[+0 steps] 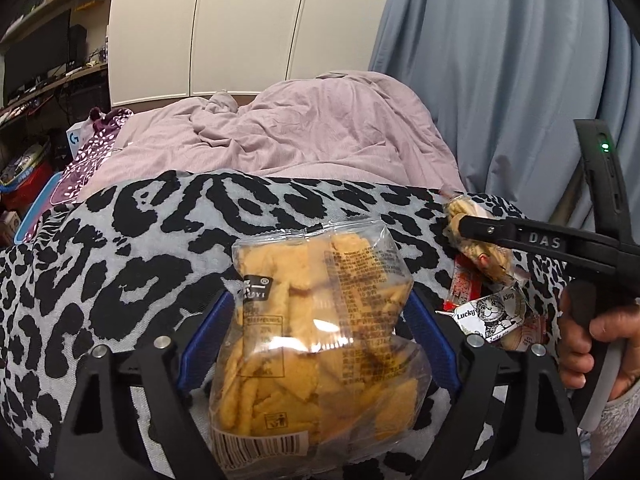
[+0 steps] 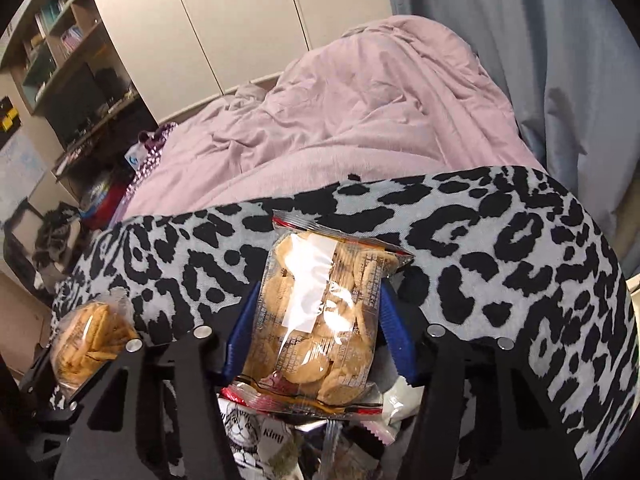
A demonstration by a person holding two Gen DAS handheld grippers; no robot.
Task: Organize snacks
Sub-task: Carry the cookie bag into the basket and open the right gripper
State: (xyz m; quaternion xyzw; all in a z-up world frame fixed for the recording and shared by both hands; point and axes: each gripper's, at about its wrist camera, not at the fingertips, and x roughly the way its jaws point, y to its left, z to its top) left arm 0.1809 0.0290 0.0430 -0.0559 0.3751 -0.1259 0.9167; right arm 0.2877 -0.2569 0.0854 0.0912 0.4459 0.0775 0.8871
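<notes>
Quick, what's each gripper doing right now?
Left gripper: closed on the bag of orange crackers.
Right gripper: closed on the pack of round biscuits.

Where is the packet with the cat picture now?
In the left wrist view, the cat packet lies on the leopard blanket, lower right, below the round-biscuit bag, beside the chip bag.

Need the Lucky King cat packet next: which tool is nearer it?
Right. The right tool holds the biscuit pack directly above the cat packet; the left tool is off to its side.
</notes>
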